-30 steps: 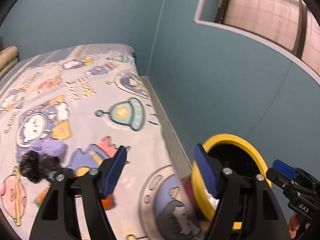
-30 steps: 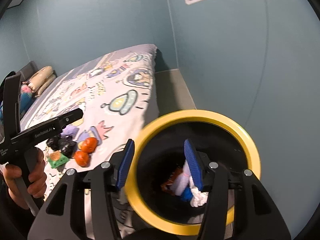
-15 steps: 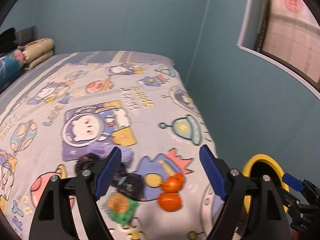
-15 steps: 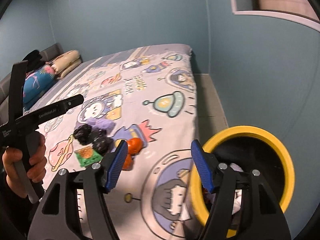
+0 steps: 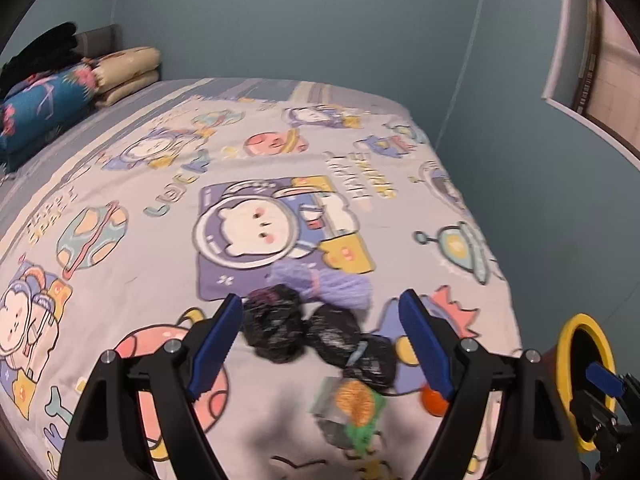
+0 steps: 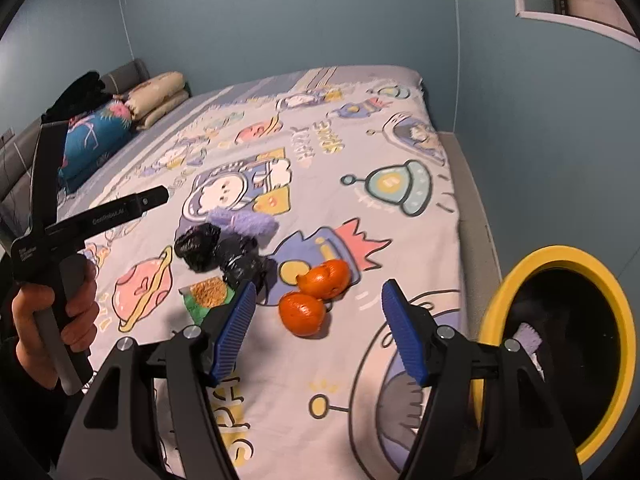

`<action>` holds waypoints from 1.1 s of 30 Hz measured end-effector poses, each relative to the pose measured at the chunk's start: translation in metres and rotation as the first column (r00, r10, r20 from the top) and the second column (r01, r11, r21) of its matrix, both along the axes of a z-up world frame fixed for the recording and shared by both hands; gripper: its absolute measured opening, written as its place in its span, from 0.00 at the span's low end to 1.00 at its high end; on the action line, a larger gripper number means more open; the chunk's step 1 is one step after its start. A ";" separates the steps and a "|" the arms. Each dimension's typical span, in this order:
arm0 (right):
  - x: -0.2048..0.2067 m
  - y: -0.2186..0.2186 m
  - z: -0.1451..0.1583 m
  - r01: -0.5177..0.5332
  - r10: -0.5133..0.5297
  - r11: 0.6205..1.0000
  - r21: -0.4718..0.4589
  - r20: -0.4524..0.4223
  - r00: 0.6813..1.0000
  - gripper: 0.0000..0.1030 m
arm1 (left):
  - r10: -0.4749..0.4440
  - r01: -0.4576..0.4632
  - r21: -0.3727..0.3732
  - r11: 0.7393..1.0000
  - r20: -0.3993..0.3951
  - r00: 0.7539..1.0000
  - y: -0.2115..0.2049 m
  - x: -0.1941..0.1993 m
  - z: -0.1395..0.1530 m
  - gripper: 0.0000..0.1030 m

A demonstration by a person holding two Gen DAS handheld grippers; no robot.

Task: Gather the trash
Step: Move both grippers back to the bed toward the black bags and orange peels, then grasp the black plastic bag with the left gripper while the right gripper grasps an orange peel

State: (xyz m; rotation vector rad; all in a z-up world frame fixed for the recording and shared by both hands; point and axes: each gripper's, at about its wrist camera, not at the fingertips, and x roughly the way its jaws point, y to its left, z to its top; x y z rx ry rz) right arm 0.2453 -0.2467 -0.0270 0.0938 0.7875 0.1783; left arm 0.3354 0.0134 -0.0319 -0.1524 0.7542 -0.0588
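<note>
A pile of trash lies on the cartoon bedspread: crumpled black plastic bags (image 5: pixel 316 334) (image 6: pixel 218 250), a purple fuzzy wad (image 5: pixel 324 282) (image 6: pixel 244 222), a green snack wrapper (image 5: pixel 354 404) (image 6: pixel 206 296) and two pieces of orange peel (image 6: pixel 314 296) (image 5: pixel 434 402). My left gripper (image 5: pixel 320 344) is open and empty, hovering just above the black bags. My right gripper (image 6: pixel 316 332) is open and empty, just in front of the orange peels. The yellow-rimmed black bin (image 6: pixel 560 344) (image 5: pixel 580 380) stands beside the bed at right with trash inside.
Folded pillows and bedding (image 6: pixel 124 116) (image 5: pixel 60 88) lie at the bed's head, far left. The blue wall runs along the right, with a narrow grey ledge (image 6: pixel 476 208) between bed and wall. The left tool and the hand holding it (image 6: pixel 60 280) show in the right wrist view.
Both grippers swung left away from the bin and over the bed. The left now hovers over the black bags, the right faces the orange peels. Both stayed open.
</note>
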 end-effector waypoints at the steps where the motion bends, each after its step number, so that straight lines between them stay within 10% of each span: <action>1: 0.002 0.003 -0.005 -0.005 0.005 1.000 -0.005 -0.009 1.000 0.60 | 0.006 -0.006 0.001 1.000 -0.005 1.000 0.003 0.001 -0.003 0.75; 33: 0.074 0.044 -0.121 -0.062 0.038 0.995 -0.083 -0.267 0.963 0.60 | 0.049 -0.048 0.006 0.999 -0.186 0.981 0.042 0.064 -0.115 0.75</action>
